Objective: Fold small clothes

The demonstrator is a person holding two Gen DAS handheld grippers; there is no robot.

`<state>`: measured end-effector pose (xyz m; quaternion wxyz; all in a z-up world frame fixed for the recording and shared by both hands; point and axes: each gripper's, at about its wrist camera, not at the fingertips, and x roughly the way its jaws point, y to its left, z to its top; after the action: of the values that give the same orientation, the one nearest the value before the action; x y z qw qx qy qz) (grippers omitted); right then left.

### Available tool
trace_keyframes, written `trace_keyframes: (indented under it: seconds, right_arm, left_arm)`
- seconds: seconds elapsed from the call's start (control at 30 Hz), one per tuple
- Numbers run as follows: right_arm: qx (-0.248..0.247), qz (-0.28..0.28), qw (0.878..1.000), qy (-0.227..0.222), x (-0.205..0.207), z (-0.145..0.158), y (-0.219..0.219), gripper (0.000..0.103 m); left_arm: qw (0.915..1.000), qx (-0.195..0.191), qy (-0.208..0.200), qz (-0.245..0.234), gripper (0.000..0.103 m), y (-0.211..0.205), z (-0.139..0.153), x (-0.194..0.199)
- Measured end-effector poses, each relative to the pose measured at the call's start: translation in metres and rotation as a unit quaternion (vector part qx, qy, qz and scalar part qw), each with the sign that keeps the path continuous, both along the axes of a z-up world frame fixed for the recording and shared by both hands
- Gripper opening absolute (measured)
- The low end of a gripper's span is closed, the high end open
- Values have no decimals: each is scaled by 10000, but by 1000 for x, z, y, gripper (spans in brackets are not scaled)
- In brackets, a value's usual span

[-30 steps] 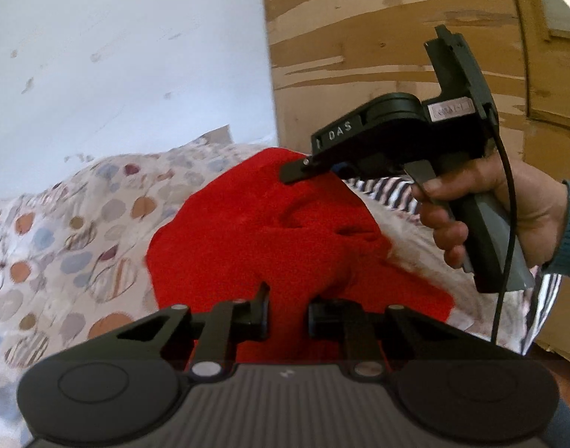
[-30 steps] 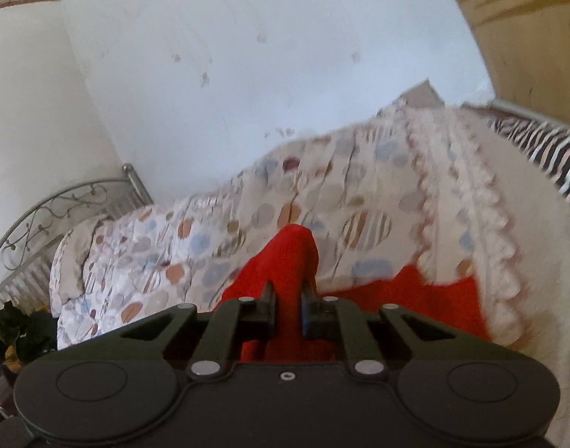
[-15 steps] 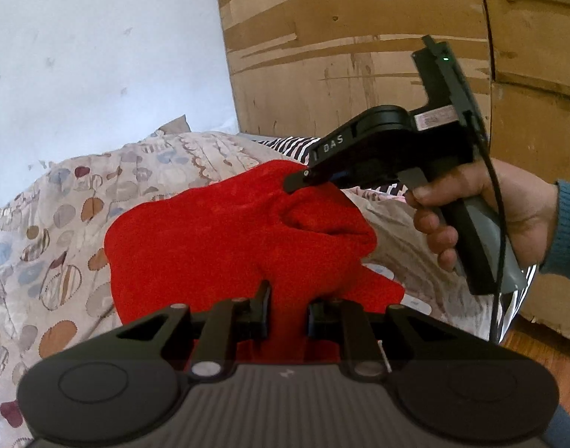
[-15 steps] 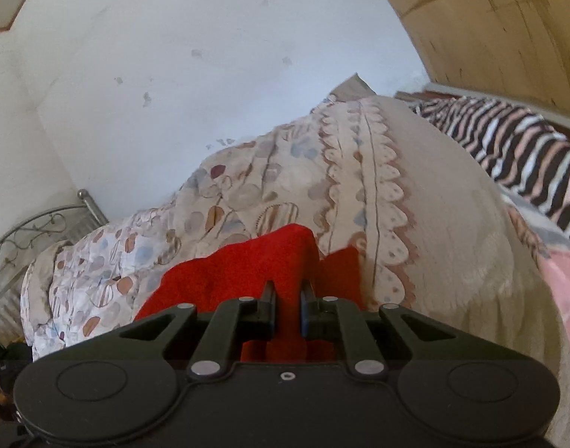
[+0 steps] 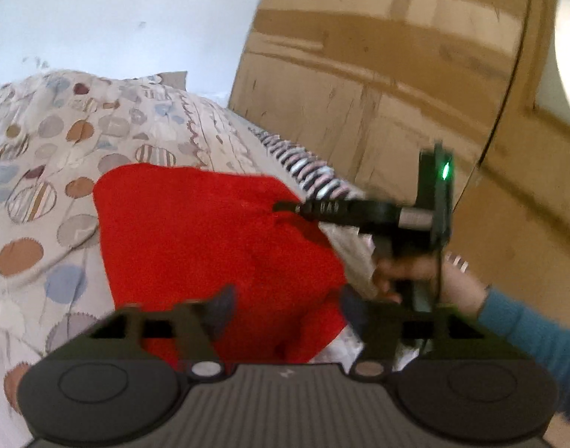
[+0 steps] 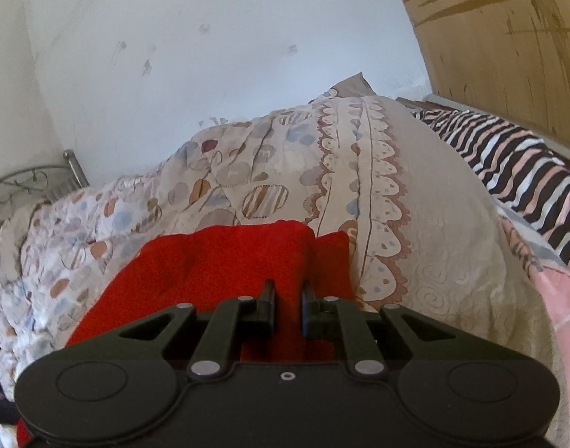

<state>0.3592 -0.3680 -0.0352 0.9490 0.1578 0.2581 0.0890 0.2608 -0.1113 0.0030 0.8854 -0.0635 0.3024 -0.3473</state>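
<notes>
Item, left side: patterned bedspread [image 5: 42, 171] bearing the red garment [image 5: 210, 239], which is lying spread across it, seemingly laid over as one fold. Left gripper [image 5: 285, 304] is opening, its jaws standing wide with red cloth between but unpressed, probably releasing its corner onto the bed. Further right: right gripper [image 5: 285, 207], carried by a hand [image 5: 415, 272] in a blue sleeve [image 5: 527, 328], is pinching the garment's far corner with jaws nearly closed, likely holding that edge aligned. Left wrist view alone is showing hand and sleeve; right wrist view alone is showing the cloth [image 6: 247, 265] clamped between narrow fingers [image 6: 268, 300], a striped blanket [image 6: 508, 164] and metal bedframe [image 6: 31, 183].
</notes>
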Motion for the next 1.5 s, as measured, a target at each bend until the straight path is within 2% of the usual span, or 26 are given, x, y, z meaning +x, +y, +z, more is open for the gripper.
trace_keyframes:
  seconds: [0.13,0.17,0.2,0.27,0.37,0.43,0.57,0.63,0.77,0.87,0.93,1.03,1.13,1.33,1.5]
  right_arm:
    - [4,-29,10000,33,1,-2,-1,14]
    - [13,-38,10000,39,1,-2,-1,14]
    - [14,-46,10000,40,0,-2,-1,15]
    - [-4,-61,10000,39,0,-2,0,15]
    - [-32,-64,10000,46,-1,-1,1,16]
    - [-58,-55,10000,49,-2,0,1,16]
    - [-129,-33,9999,57,-3,2,2,16]
    - [-196,-72,9998,75,-6,3,3,19]
    - [-499,-182,9986,-66,-21,10,10,33]
    - [-374,-171,9991,-113,-34,16,8,52]
    - [-204,-158,9996,-146,-43,20,7,75]
    - [-116,-50,9997,-225,-55,27,11,89]
    - [-225,173,9992,-274,-63,34,24,98]
    - [-544,605,9958,-424,-65,43,50,101]
    - [-889,729,9933,-96,-60,32,61,102]
  left_arm:
    - [9993,-345,41,167,91,24,9,2]
    - [9990,-358,26,271,97,26,10,2]
    - [9986,-321,16,429,101,30,11,4]
    - [9966,-83,100,814,102,33,9,13]
    - [9897,412,476,1289,102,34,-1,32]
    - [9826,596,782,1578,102,37,-10,42]
    - [9764,328,1380,1627,102,49,-36,53]
    - [9748,263,1527,1602,103,51,-46,55]
    - [9757,287,1495,1577,103,50,-58,54]
    - [9778,358,1365,1548,103,49,-59,52]
    - [9793,446,1245,1535,103,45,-58,49]
    - [9808,515,1092,1532,103,41,-57,44]
    - [9814,544,987,1552,103,40,-57,40]
    - [9827,654,644,1609,103,37,-55,29]
    - [9831,848,316,1591,103,31,-54,18]
